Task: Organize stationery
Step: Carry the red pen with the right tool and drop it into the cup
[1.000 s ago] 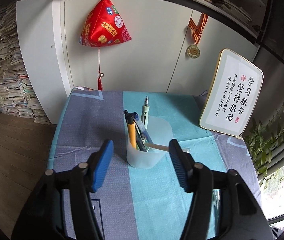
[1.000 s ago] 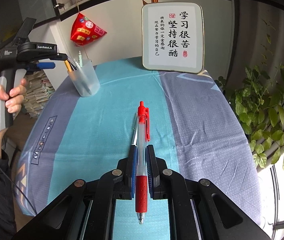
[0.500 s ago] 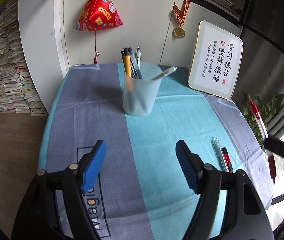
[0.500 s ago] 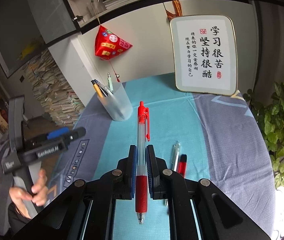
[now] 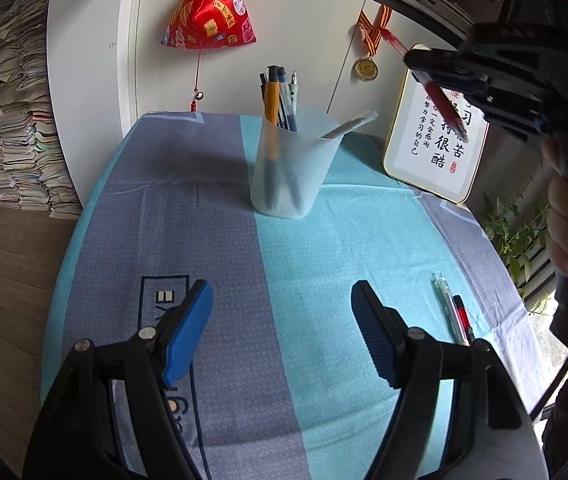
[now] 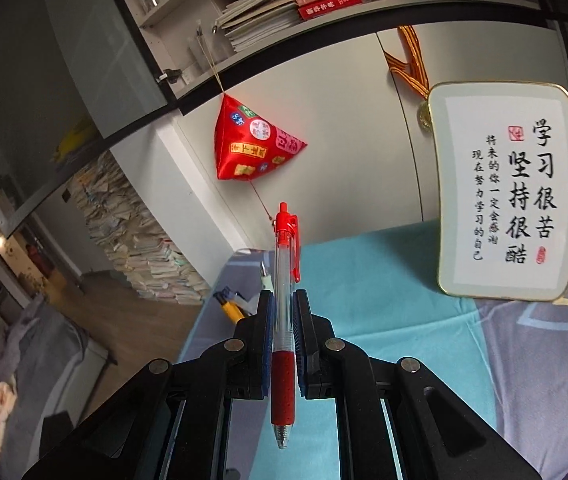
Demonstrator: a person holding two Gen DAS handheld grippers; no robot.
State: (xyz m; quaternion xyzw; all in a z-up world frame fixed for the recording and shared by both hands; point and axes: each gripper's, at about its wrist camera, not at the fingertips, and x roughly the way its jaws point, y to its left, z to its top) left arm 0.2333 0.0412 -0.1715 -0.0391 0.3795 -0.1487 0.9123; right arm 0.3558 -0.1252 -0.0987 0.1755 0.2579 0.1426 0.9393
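Observation:
A translucent pen cup (image 5: pixel 289 168) holding several pens stands at the far middle of the blue and grey tablecloth (image 5: pixel 323 248). My left gripper (image 5: pixel 282 316) is open and empty, low over the cloth in front of the cup. My right gripper (image 6: pixel 283 312) is shut on a red pen (image 6: pixel 284 308), held in the air; in the left wrist view it (image 5: pixel 435 80) is up at the right of the cup, the red pen (image 5: pixel 441 102) slanting down. Pen tops from the cup (image 6: pixel 230 306) peek out left of the right gripper. Two pens (image 5: pixel 453 310) lie on the cloth at the right.
A framed calligraphy sign (image 5: pixel 437 146) leans at the back right of the table. A red hanging ornament (image 5: pixel 210 18) and a medal (image 5: pixel 365 68) hang on the white cabinet behind. Stacked books (image 5: pixel 8 132) stand at the left, a plant (image 5: pixel 517 236) at the right.
My right gripper has risen with the red pen and moved toward the cup. My left gripper has drawn back from the cup, still open.

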